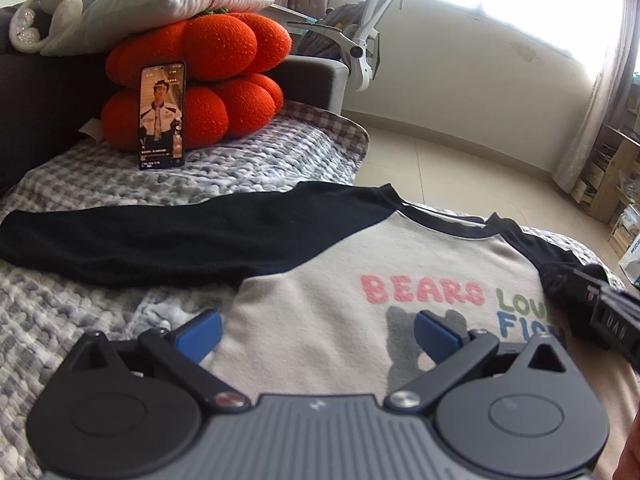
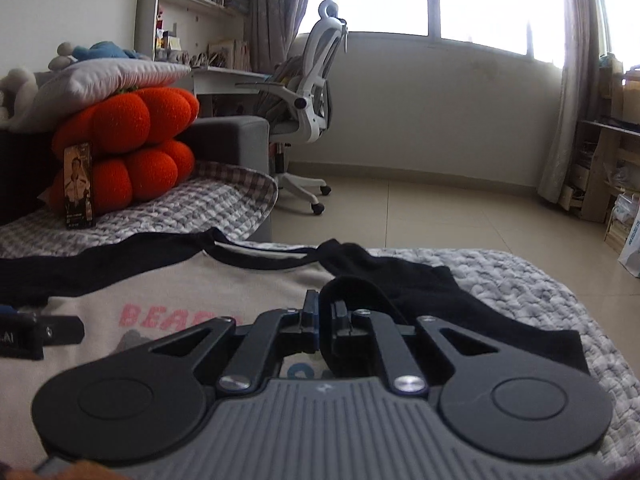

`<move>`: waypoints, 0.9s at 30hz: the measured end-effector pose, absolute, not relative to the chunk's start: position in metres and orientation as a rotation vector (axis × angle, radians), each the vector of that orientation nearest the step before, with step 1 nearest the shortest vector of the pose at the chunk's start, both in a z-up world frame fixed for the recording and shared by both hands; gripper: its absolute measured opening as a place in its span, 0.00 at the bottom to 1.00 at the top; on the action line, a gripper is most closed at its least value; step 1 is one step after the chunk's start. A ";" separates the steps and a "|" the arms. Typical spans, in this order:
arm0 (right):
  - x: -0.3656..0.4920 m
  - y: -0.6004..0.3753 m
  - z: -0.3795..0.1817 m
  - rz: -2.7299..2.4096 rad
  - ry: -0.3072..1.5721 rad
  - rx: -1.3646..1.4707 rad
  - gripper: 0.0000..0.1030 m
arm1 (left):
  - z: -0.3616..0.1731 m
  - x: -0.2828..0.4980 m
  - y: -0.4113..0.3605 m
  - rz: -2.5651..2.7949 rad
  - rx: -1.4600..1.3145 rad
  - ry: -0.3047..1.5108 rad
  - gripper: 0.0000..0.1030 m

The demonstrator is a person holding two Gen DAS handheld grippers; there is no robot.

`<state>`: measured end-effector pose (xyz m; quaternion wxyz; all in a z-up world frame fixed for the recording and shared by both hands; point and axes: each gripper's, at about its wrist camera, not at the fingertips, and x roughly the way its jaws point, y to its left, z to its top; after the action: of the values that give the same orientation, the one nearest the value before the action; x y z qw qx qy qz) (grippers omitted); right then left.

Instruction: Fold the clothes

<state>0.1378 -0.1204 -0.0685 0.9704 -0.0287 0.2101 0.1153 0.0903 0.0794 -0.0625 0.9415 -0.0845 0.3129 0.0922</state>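
Note:
A cream raglan shirt (image 1: 320,312) with black sleeves and the word "BEARS" lies face up on a grey checked quilt (image 1: 100,312). Its left black sleeve (image 1: 160,240) stretches out flat to the left. My left gripper (image 1: 316,332) is open just above the shirt's chest, empty. My right gripper (image 2: 325,320) is shut on the right black sleeve (image 2: 420,292), which is folded inward over the shirt (image 2: 160,300). The right gripper also shows at the right edge of the left wrist view (image 1: 608,312).
A stack of orange cushions (image 1: 200,80) with a phone (image 1: 162,116) leaning on it stands at the back of the sofa. A white pillow (image 1: 168,4) lies on top. A white office chair (image 2: 312,92) stands on the tiled floor (image 2: 440,216) beyond the quilt's edge.

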 end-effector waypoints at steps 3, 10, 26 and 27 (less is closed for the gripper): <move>0.142 -0.122 -0.076 0.245 0.485 -0.050 0.08 | -0.063 0.092 0.081 0.189 -0.178 0.639 1.00; 0.143 -0.141 -0.079 0.305 0.580 0.061 0.25 | -0.064 0.093 0.077 0.176 -0.167 0.644 1.00; 0.123 -0.246 -0.040 0.311 0.573 0.401 0.58 | -0.059 0.093 0.067 0.147 -0.161 0.605 1.00; 0.123 -0.252 -0.041 0.264 0.580 0.411 0.58 | -0.059 0.092 0.065 0.141 -0.158 0.598 1.00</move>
<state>0.1233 -0.2525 -0.0406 0.9291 0.2004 0.2829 0.1287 0.0919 0.0652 -0.0587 0.9501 -0.0777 0.2942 0.0691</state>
